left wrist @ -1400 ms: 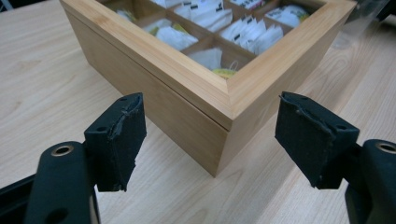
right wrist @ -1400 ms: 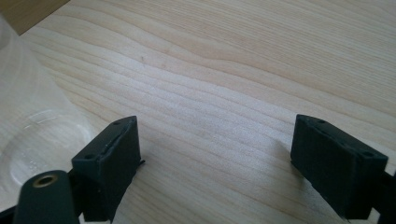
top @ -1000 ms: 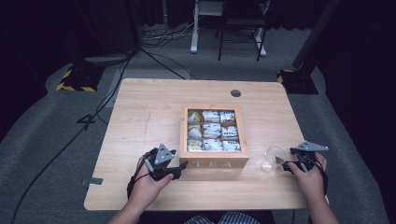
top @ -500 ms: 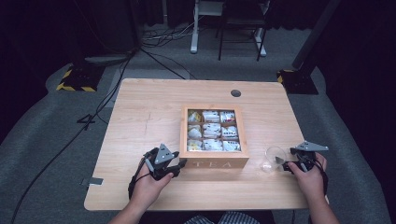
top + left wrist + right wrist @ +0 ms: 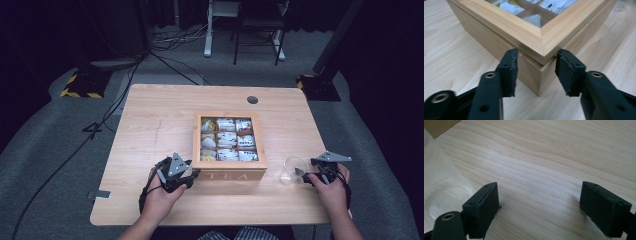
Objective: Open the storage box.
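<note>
The wooden tea box (image 5: pixel 229 161) is sitting in the middle of the counter (image 5: pixel 160 115), its glass-paned lid closed over the packets inside. The left tool (image 5: pixel 192 172) is resting at the box's near left corner, and in the left gripper view that corner (image 5: pixel 541 56) is standing between the two black pads, which have just been opening a little after a squeeze. The pads appear to be flanking the lid's overhang without pressing on it, though the contact line is hard to read from this angle.

Judging from this, the step in hand is lifting the lid at that corner. To do it well, the pads should be catching under the lid's lip, not the box wall below it, and then rising gently so the box is not dragging across the counter.

The right tool (image 5: pixel 306 176) is lying to the right of the box with its jaws wide apart and nothing between them. A clear plastic cup (image 5: pixel 294 169) is lying between that tool and the box, just beside the tool; the right hand (image 5: pixel 331 190) could be steadying the box's right end while the lid is coming up.
</note>
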`<state>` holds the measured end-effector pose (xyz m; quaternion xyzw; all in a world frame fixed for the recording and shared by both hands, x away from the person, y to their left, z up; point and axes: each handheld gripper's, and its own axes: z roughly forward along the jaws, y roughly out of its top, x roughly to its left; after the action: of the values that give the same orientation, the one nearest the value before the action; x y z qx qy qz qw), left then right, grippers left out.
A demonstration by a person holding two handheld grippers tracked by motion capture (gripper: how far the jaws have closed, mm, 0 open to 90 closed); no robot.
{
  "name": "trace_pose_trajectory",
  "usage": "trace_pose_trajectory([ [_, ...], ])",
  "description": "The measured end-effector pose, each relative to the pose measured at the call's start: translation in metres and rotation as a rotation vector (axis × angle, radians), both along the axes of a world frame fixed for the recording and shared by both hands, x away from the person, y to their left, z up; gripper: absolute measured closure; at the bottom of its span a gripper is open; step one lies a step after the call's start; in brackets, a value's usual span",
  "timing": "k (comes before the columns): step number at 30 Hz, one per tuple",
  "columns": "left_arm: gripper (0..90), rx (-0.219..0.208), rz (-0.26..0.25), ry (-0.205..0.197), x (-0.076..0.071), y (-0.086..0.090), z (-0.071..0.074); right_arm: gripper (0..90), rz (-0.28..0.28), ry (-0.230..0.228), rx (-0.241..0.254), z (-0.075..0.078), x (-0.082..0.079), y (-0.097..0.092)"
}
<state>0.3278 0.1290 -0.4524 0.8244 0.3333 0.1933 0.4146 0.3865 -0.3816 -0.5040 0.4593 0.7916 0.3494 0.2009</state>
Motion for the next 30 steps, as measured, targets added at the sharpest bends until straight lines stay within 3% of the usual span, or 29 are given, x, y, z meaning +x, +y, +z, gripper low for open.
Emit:
trace_pose_trajectory([
  [8, 47.0, 0.0, 0.004, -0.059, 0.001, -0.004, 0.006, 16.0, 0.0, 0.0, 0.0, 0.0, 0.0, 0.0],
  [13, 42.5, -0.01, 0.013, -0.066, 0.004, -0.003, 0.011, 16.0, 0.0, 0.0, 0.0, 0.0, 0.0, 0.0],
  [16, 42.0, -0.014, 0.015, -0.098, 0.008, -0.004, 0.018, 15.9, 0.0, 0.0, 0.0, 0.0, 0.0, 0.0],
  [22, 40.7, 0.016, 0.013, -0.151, 0.014, -0.009, 0.027, 16.0, 0.001, 0.001, 0.0, 0.0, 0.0, 0.0],
  [30, 43.4, 0.044, 0.016, -0.176, 0.021, -0.01, 0.039, 15.9, 0.012, 0.003, -0.001, 0.0, 0.001, -0.002],
])
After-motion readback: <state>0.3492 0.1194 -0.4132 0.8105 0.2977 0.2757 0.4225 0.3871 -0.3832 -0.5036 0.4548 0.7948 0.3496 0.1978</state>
